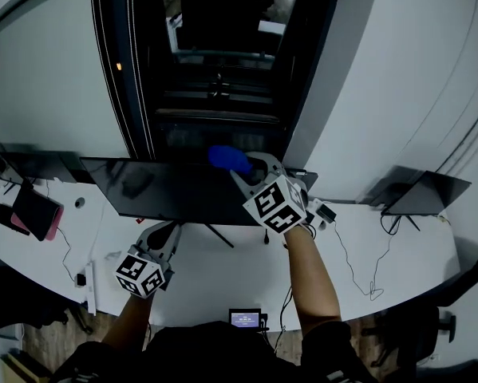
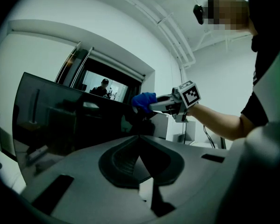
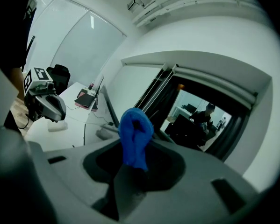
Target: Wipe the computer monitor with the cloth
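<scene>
A wide dark monitor stands on the white desk. My right gripper is shut on a bunched blue cloth, held at the monitor's top edge right of its middle. In the right gripper view the cloth sticks up from between the jaws. The left gripper view shows that cloth against the screen's upper right part. My left gripper hangs over the desk just below the monitor's lower edge, jaws together with nothing in them.
An open laptop sits at the desk's right end, a pink-edged dark notebook at the left. Cables trail over the desk. A small lit device is at the front edge. A dark glass doorway lies behind the monitor.
</scene>
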Motion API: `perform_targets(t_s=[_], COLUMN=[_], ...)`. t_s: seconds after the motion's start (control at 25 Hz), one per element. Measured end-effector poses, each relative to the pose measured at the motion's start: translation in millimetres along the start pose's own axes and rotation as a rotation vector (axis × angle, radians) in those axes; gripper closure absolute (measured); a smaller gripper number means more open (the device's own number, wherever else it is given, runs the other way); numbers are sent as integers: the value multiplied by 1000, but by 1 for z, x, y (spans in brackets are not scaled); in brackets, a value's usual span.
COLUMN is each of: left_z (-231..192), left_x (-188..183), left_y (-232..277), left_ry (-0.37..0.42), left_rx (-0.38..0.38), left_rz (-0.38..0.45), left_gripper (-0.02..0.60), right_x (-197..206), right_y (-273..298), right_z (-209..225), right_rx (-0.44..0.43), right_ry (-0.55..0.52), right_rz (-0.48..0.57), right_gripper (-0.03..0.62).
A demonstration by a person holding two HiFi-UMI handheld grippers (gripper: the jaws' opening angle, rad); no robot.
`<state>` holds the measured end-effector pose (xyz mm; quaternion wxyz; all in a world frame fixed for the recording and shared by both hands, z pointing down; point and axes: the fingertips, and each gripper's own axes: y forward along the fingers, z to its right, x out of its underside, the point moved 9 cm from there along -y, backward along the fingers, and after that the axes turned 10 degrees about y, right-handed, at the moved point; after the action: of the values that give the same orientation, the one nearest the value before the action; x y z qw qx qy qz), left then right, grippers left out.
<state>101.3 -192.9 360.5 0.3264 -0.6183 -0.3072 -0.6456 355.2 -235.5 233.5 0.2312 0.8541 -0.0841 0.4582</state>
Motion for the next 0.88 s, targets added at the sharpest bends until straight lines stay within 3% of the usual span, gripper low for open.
perform_targets(t_s=[0.88], left_z=[54], left_x=[6], left_y=[45], left_ry=[-8], left_rx=[72], left_rz=[-20], left_gripper=[588], right_x=[58], right_y=[-59], right_z=[50], right_rx=[93], right_ry=[62], right_rz=[-18], right_gripper=[468])
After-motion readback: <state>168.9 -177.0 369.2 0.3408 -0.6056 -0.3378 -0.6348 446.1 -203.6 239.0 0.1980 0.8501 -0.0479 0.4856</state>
